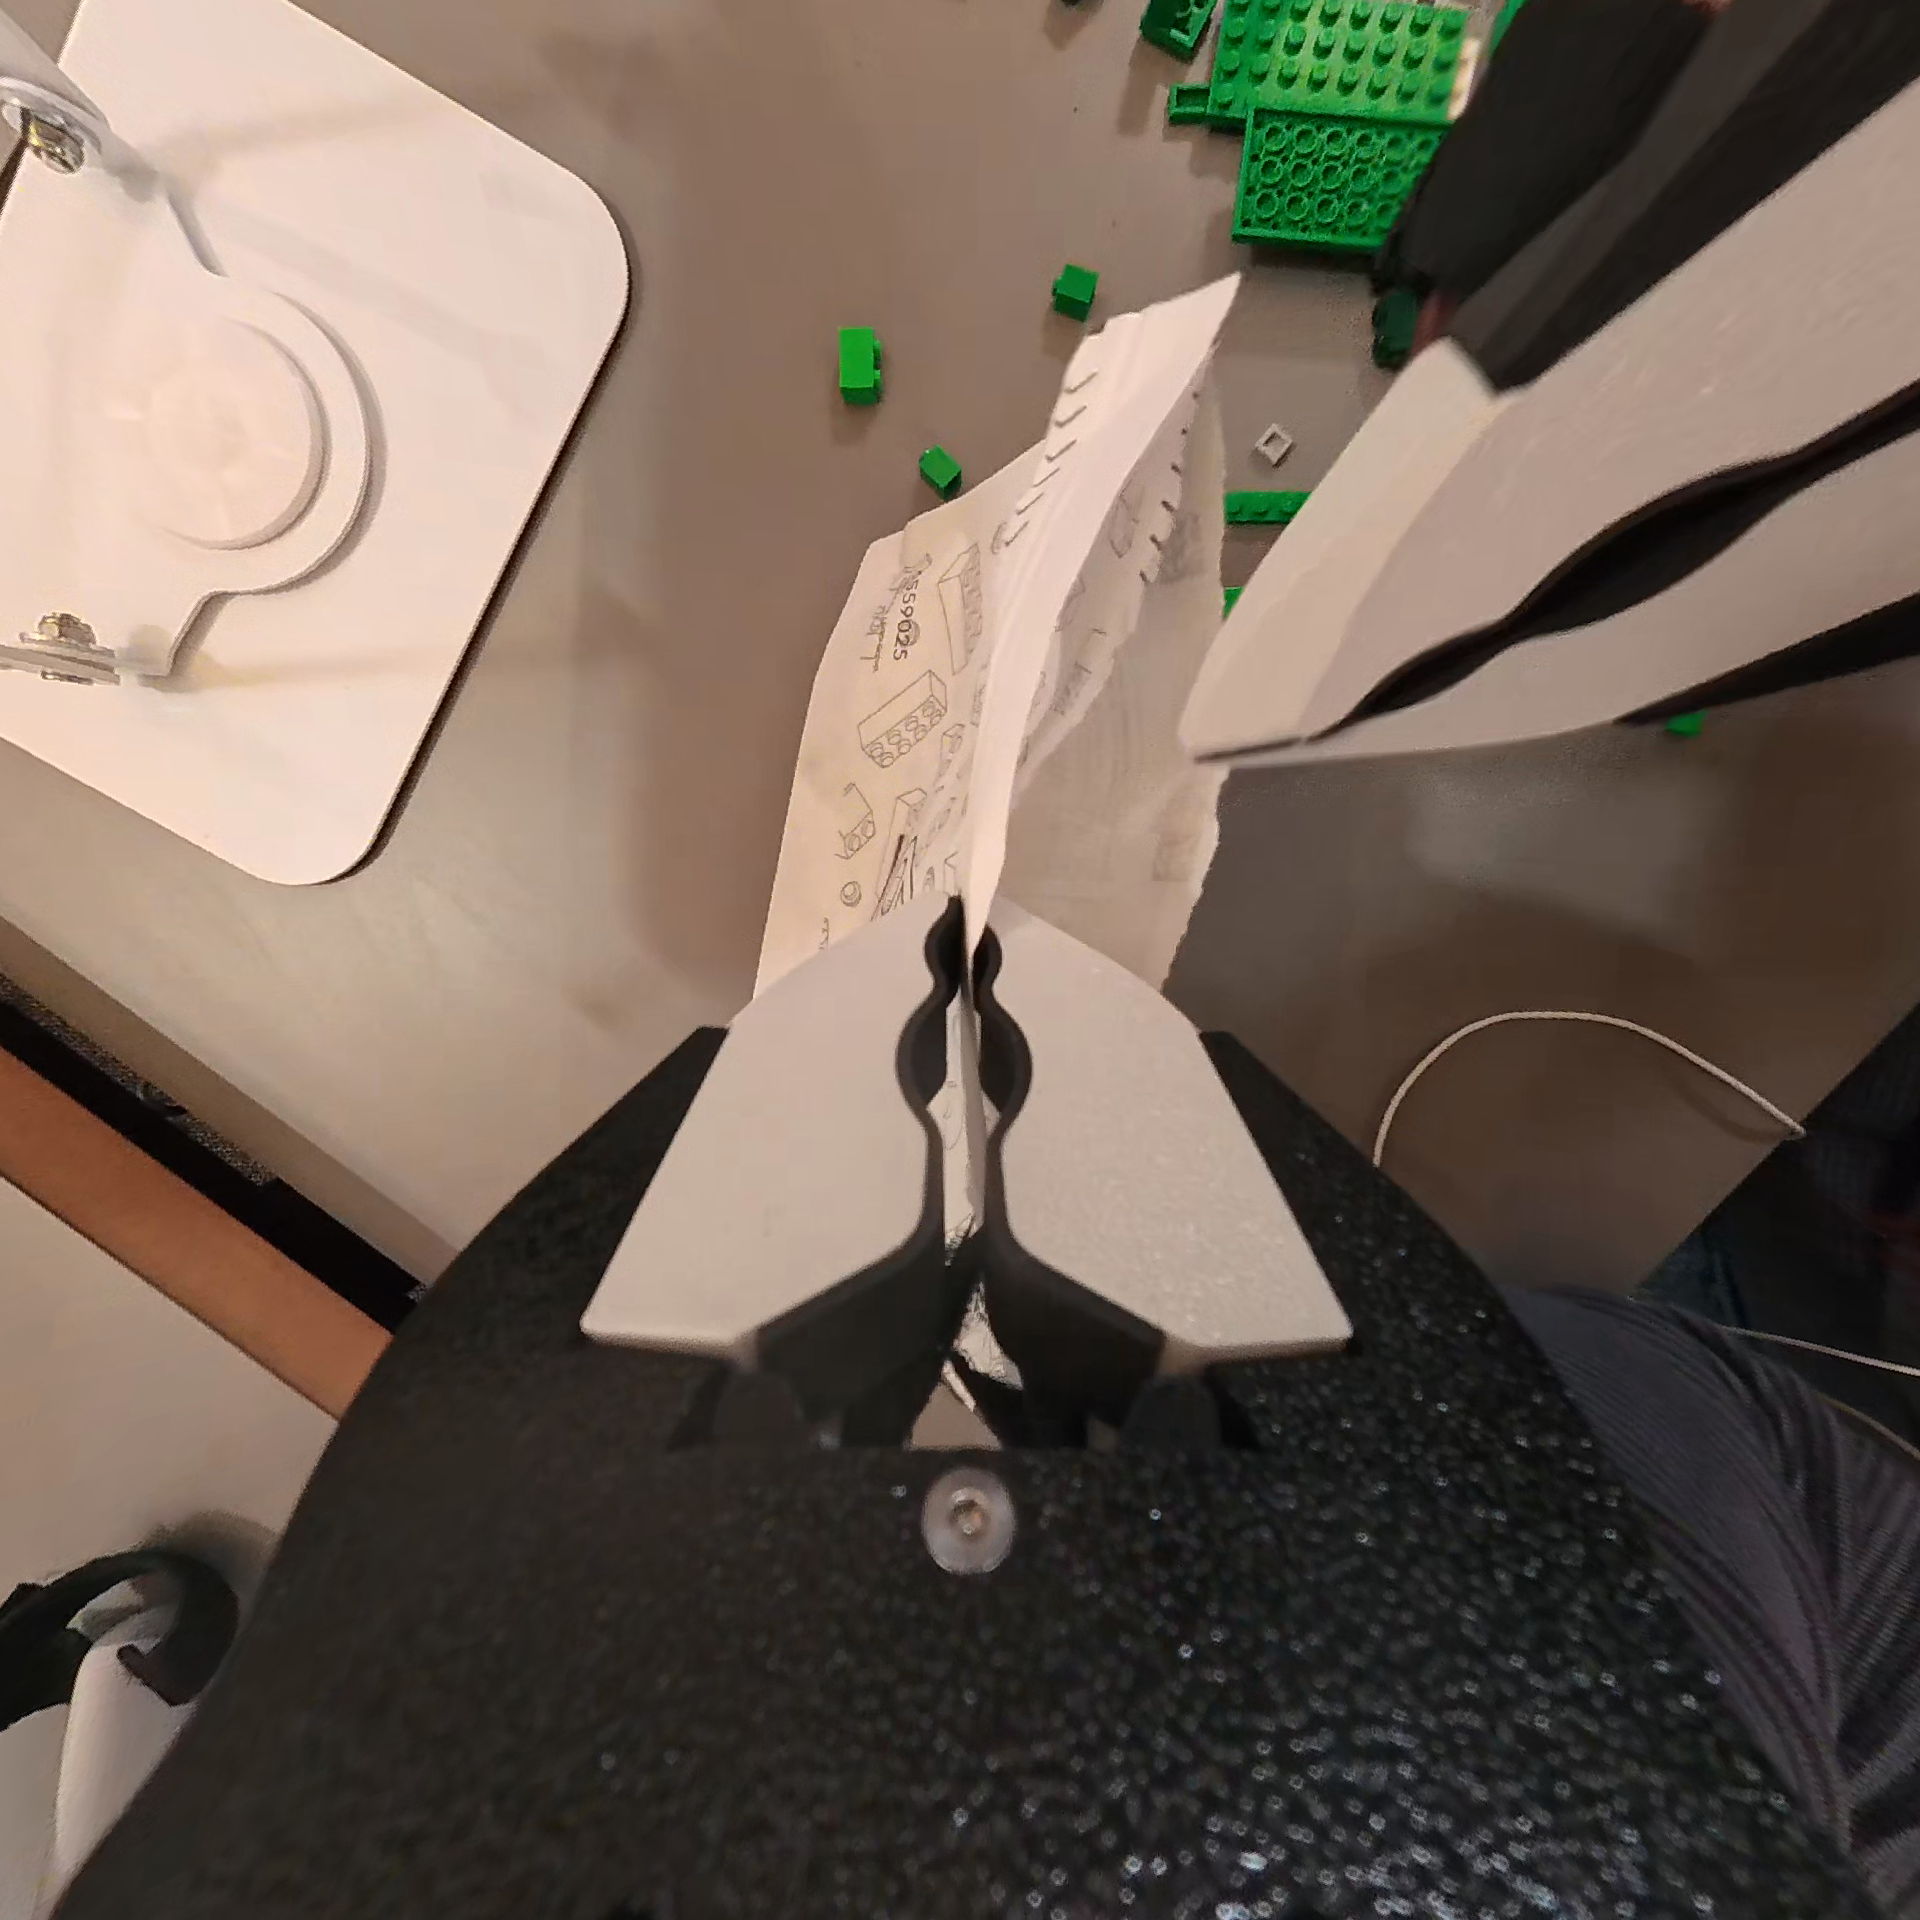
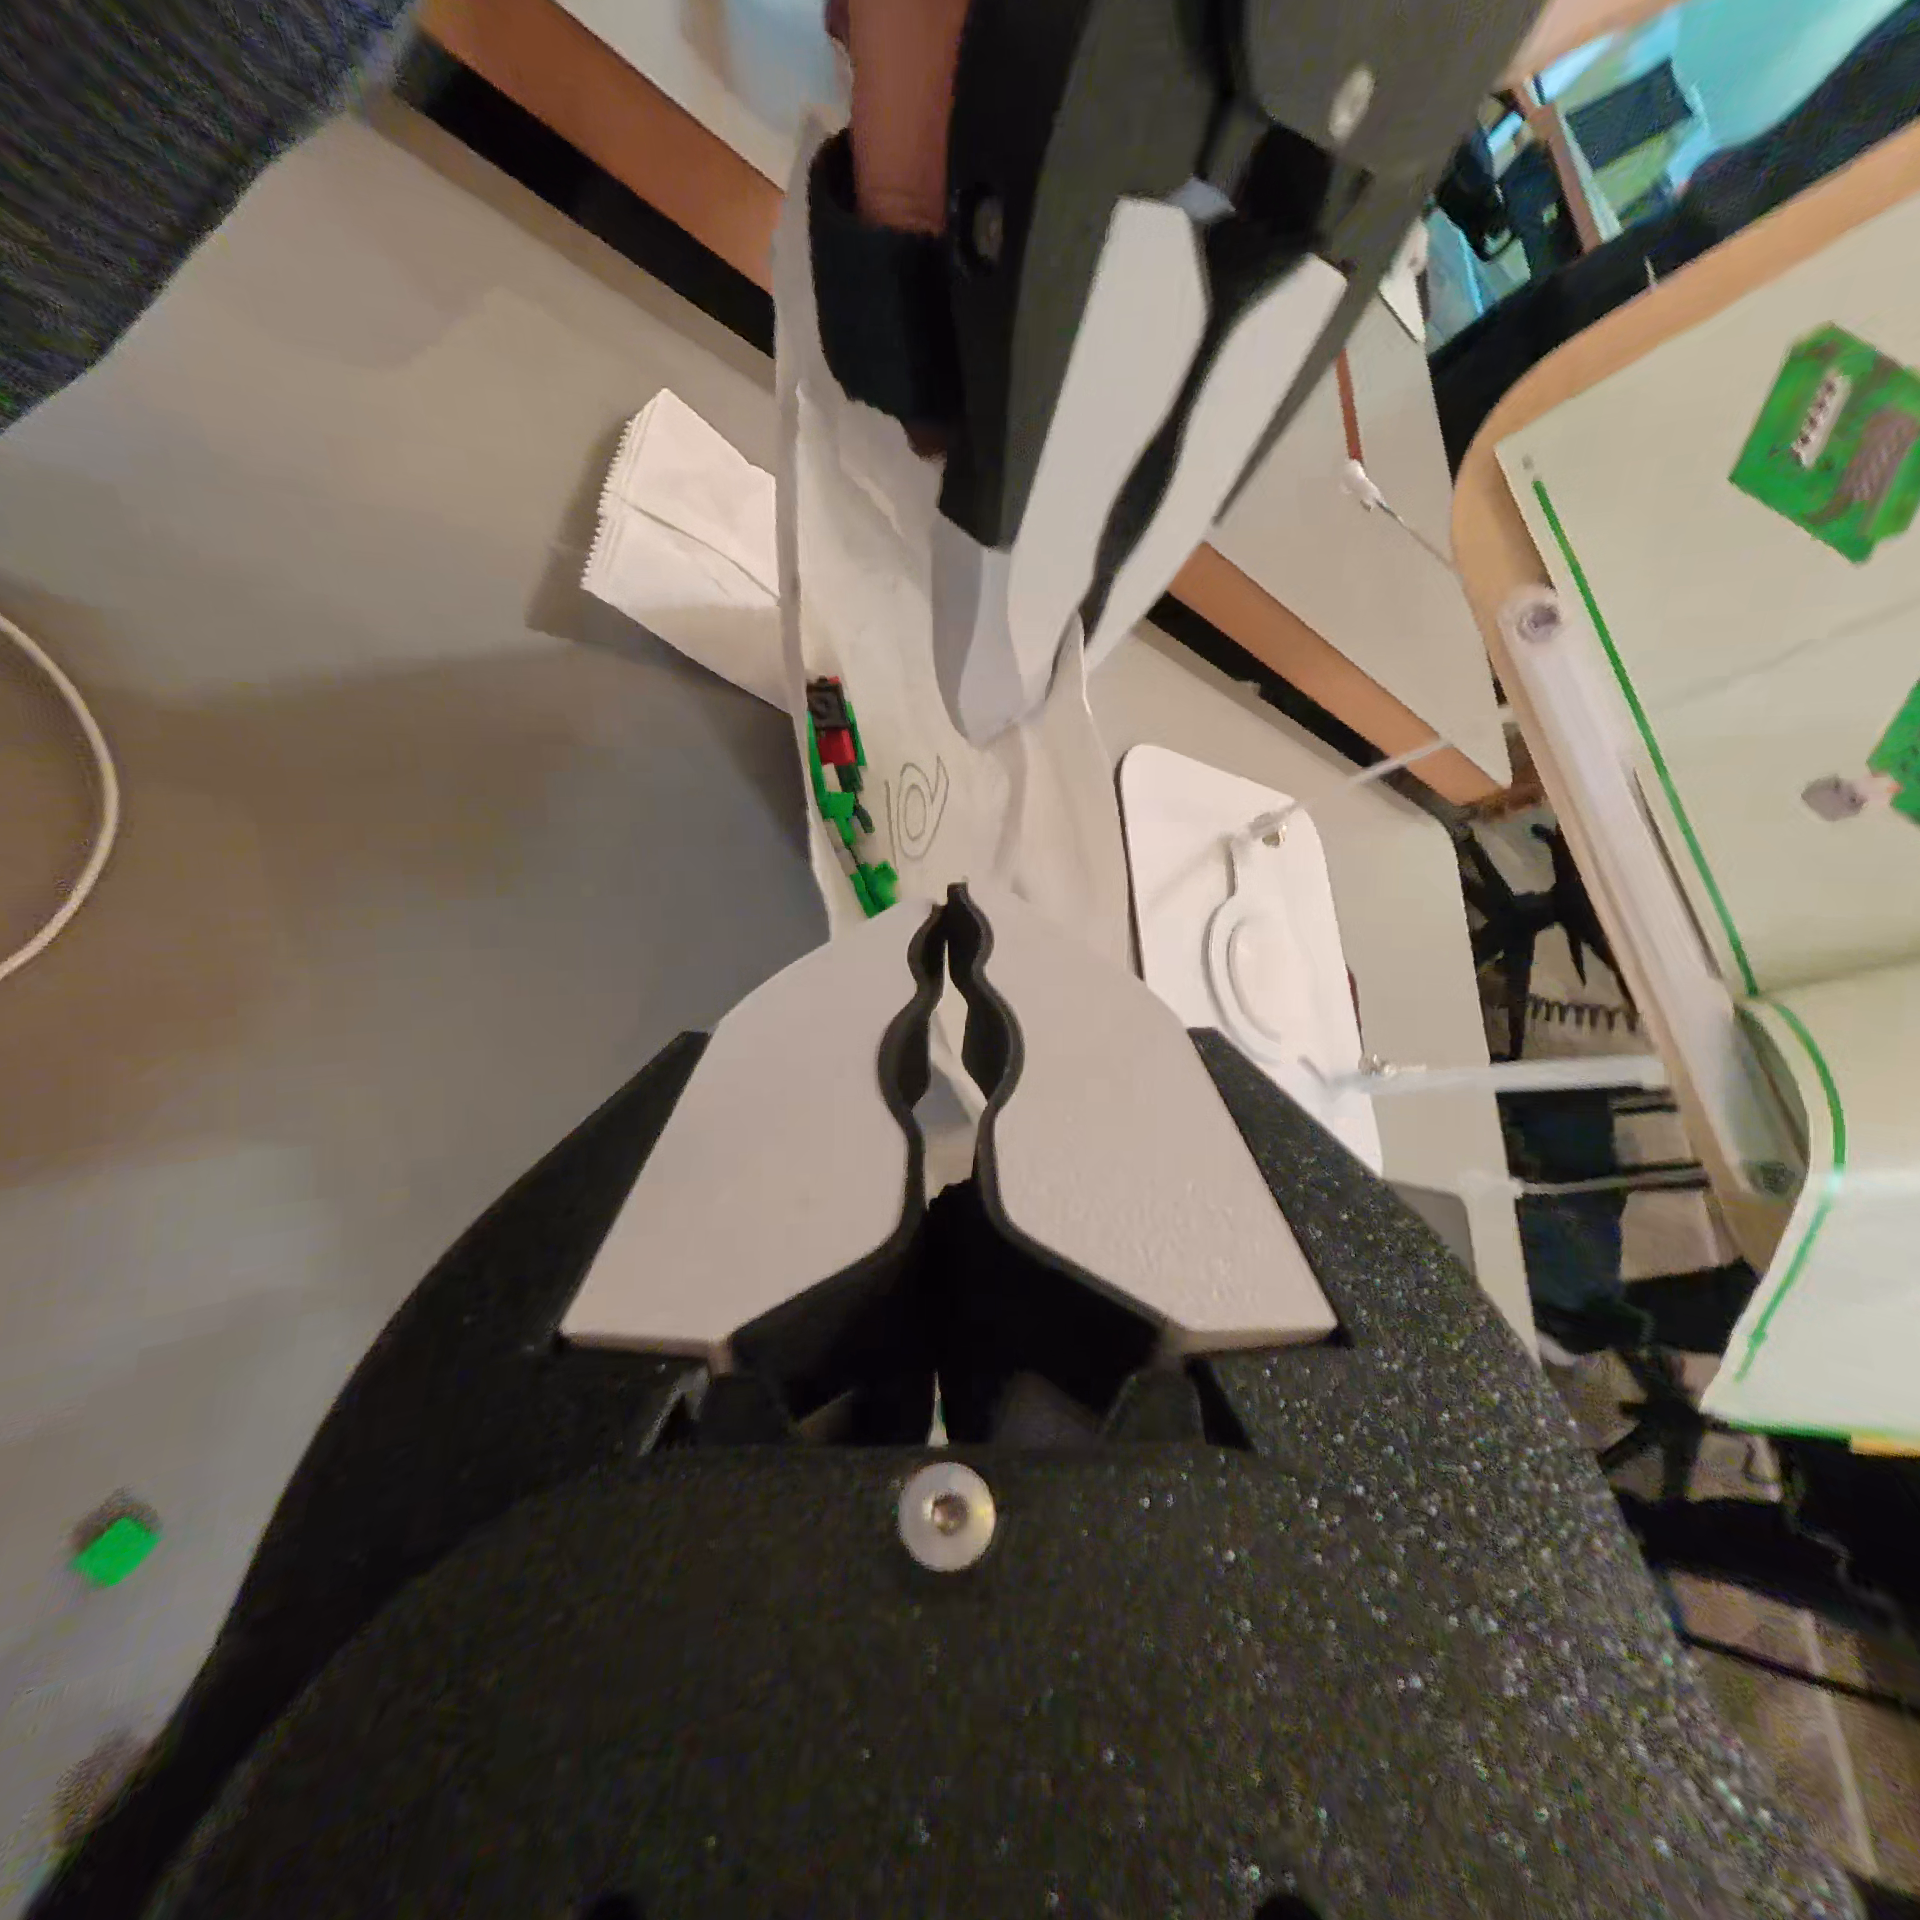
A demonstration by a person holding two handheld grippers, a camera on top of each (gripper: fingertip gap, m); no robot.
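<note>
My left gripper (image 1: 961, 914) is shut on a white paper bag (image 1: 1039, 665) printed with brick drawings and holds it above the grey table (image 1: 727, 260). My right gripper (image 2: 951, 899) is shut on the same bag (image 2: 935, 644) at another edge. In the left wrist view the right gripper (image 1: 1205, 743) comes in from the upper right, at the bag's right side. In the right wrist view the left gripper (image 2: 1023, 717) comes down from the top. The bag's mouth is spread a little, and small green and red bricks (image 2: 847, 800) show inside.
A white board with a clear plastic fixture (image 1: 260, 416) lies at the left, also in the right wrist view (image 2: 1226, 935). Green plates and loose bricks (image 1: 1330, 125) lie at the far side. A second flat paper bag (image 2: 675, 520), a white cable (image 2: 62, 810) and a loose green brick (image 2: 114, 1548) lie on the table. Some 5 cm of space lies between my two pairs of fingers.
</note>
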